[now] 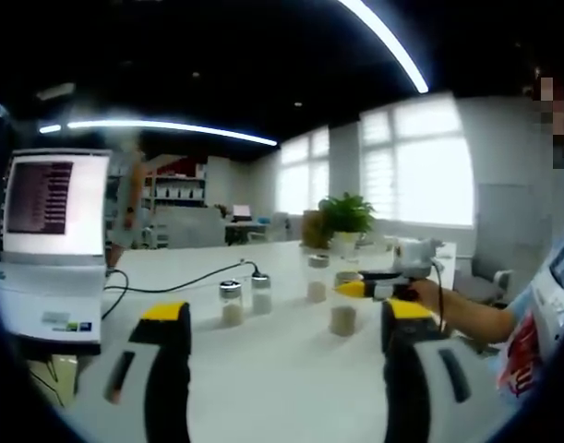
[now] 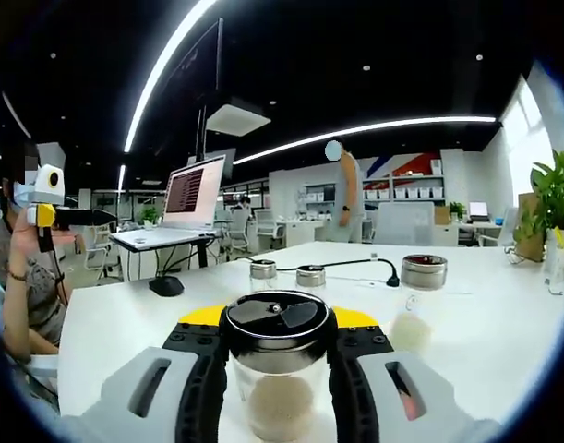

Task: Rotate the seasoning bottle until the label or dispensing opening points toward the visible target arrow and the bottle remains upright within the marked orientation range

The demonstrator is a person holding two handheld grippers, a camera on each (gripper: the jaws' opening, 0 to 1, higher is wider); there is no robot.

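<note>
In the right gripper view, my right gripper [image 2: 280, 321] is shut on an upright glass seasoning bottle [image 2: 278, 392] with pale powder and a black flip-top lid [image 2: 280, 318]. The yellow-tipped jaws press on both sides just below the lid. The left gripper view has the same bottle [image 1: 343, 319] standing on the white table [image 1: 263, 378] with the right gripper [image 1: 360, 289] at its top, held by a person's hand. My left gripper [image 1: 286, 318] is open and well short of the bottles, with nothing between its jaws. In the right gripper view it [image 2: 65, 214] is raised at far left.
Three more shaker bottles [image 1: 231, 303] [image 1: 261, 293] [image 1: 317, 277] stand further back on the table. A laptop [image 1: 53, 208] on a stand sits to the left, with a black cable [image 1: 180, 281] running from it. A potted plant [image 1: 344, 217] is at the far edge. A person [image 2: 348, 189] stands in the background.
</note>
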